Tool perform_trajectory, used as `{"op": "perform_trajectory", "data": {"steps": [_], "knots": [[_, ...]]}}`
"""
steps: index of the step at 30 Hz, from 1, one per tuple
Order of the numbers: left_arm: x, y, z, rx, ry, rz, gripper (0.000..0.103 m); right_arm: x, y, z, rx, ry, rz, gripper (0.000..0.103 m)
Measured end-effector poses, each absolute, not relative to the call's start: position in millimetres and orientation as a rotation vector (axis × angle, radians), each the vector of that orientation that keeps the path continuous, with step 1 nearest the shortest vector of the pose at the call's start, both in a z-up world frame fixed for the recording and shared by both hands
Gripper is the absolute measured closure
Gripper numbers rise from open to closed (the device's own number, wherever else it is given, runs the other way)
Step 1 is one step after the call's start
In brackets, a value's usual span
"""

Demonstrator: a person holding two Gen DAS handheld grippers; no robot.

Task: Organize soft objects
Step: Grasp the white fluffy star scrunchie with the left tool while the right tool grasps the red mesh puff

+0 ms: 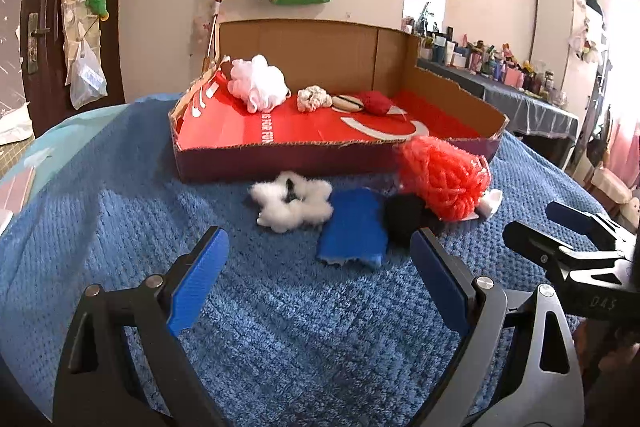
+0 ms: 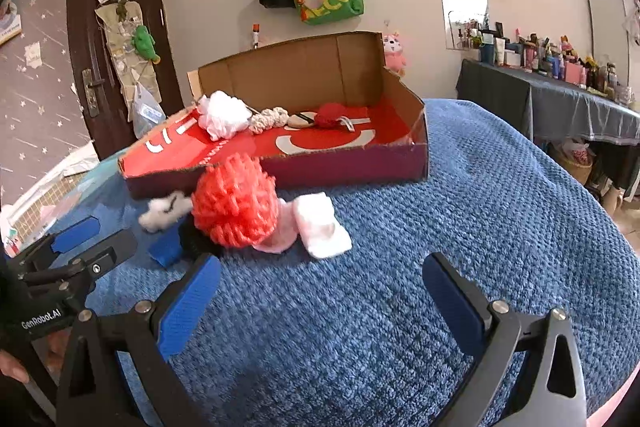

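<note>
Blue sponge (image 1: 352, 227) lengthwise toward the cardboard box (image 1: 280, 163), both grippers' fingers (image 1: 198, 279) spread, empty.

Both tools share one build. The left gripper (image 1: 320, 255) has black triangular arms with cut-out windows, silver round pivot screws and ribbed blue pads (image 1: 198, 281) on its jaws. The right gripper (image 2: 322, 283) matches it; its body reads "DAS", while the left gripper's body reads "GenRobot.AI" in white.

Soft, even indoor light fills both views; a pink glare washes out the right edge of the left wrist view. Fisheye bending curves the edges, corners vignette black.
</note>
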State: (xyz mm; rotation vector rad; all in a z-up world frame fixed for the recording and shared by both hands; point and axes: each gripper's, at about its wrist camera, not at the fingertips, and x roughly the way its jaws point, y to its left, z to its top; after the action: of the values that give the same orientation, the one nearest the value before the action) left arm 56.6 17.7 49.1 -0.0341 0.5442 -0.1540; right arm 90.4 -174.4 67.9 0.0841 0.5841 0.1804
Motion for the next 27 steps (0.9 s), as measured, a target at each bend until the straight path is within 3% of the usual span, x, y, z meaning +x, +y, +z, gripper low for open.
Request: {"op": "perform_trajectory", "data": {"steps": [24,27], "knots": [[132,40,54,0.025,0.740,-0.216,0.011,145,-141,93,0.021,0.665,0.272,0.000],[143,35,52,0.056,0.768,-0.244,0.019,154,-139,92,0.017,0.685,0.277,0.000]]}}
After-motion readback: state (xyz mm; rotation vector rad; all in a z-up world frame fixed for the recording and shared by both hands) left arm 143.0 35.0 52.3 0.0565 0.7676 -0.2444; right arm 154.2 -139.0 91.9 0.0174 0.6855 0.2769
